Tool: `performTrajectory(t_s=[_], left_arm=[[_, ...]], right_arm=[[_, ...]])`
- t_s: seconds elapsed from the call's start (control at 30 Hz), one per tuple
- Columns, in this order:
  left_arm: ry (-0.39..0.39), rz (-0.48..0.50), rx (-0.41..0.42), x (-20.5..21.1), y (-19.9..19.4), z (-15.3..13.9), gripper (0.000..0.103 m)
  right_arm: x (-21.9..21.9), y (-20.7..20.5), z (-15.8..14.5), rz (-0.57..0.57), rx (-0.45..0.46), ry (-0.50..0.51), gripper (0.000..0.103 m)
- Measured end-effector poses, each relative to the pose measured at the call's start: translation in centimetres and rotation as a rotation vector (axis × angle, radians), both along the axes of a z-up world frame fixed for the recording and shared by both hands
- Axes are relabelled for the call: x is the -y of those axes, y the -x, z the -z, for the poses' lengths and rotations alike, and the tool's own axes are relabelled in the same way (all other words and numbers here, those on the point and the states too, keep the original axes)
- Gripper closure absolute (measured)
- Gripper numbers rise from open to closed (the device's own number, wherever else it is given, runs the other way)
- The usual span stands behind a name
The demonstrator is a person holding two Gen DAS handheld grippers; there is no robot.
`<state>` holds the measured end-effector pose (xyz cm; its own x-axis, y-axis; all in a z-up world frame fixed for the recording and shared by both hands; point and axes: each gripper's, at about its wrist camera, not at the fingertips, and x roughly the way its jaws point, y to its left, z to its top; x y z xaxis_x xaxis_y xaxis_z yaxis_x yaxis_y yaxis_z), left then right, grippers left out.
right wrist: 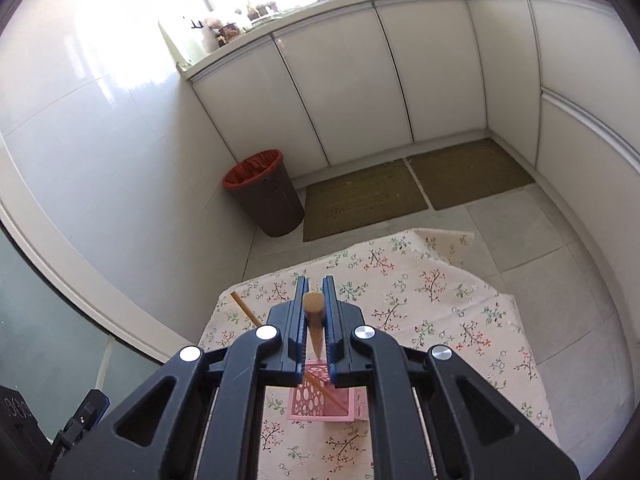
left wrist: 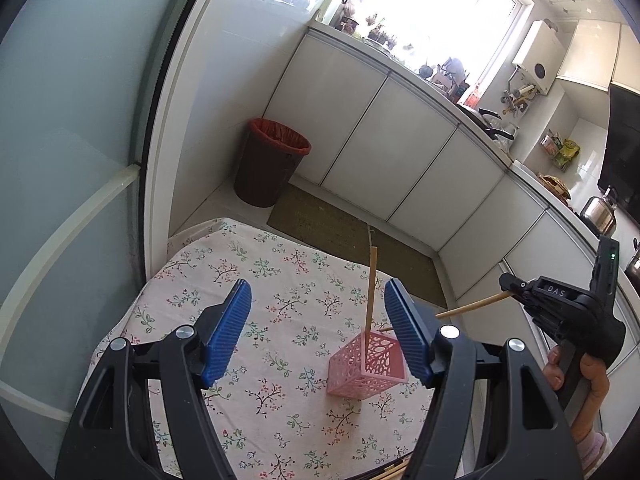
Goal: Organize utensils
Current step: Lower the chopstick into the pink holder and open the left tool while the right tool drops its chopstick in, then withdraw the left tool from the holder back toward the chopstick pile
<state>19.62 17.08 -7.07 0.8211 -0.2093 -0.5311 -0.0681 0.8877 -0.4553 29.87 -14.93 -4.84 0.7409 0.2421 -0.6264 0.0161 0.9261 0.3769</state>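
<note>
Chopstick [right wrist: 315,322] in my right gripper [right wrist: 314,300]: pale wood, tapered, clamped between the closed jaws, its blunt end toward the camera and its thin tip pointing down at the pink holder [right wrist: 320,404] directly below. The left wrist view shows the same stick running slantwise from the right gripper [left wrist: 506,282] down toward the holder's rim. I can see fingers of a hand [left wrist: 576,368] wrapped round that gripper's handle.

My left gripper [left wrist: 318,330] hangs over the tabletop [left wrist: 192,296] with jaws apart and nothing between the blue pads [left wrist: 230,332]. The holder [left wrist: 366,368], a square pink basket with cut-out lattice walls, stands on the floral cloth just inside the right-hand pad. A second chopstick [left wrist: 371,290] stands in it, nearly upright, leaning against its far-left corner. More wooden sticks [left wrist: 394,472] lie at the near edge of the cloth, partly hidden by the gripper body.

Beyond the tabletop: two floor mats [right wrist: 362,198], a brown bin [right wrist: 266,192] with a red liner, and white cabinets [right wrist: 360,76].
</note>
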Motion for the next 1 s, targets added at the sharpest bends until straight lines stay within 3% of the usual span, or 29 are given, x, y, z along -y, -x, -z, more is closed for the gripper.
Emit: performTrajectory(t_s=[0.17,0.37,0.6,0.67,0.8,1.0], left_arm=[[0.002,0.002,-0.004,-0.1,0.0,0.0,0.038],[-0.003,0.011,-0.008,-0.1,0.0,0.0,0.038],[-0.011,0.017,-0.023,0.2,-0.2,0.0,0.038],[-0.030,0.021,-0.024,0.5,-0.1,-0.2,0.038],[-0.066,0.033,-0.018,1.3,0.4,-0.8,0.031],[-0.121,0.093,-0.037,3.6,1.2,-1.1,0.024]], right_arm=[[-0.2,1.0,-1.3,-0.009,0.044,0.003,0.096],[-0.6,1.2,-2.1,-0.027,0.036,0.040,0.096],[-3.1,0.4,1.9,-0.068,-0.018,0.149,0.092],[-3.4,0.5,2.8,-0.068,-0.041,0.163,0.077],[-3.0,2.3,2.0,-0.044,-0.018,0.178,0.068],[-1.3,6.3,-0.8,0.028,0.071,0.234,0.041]])
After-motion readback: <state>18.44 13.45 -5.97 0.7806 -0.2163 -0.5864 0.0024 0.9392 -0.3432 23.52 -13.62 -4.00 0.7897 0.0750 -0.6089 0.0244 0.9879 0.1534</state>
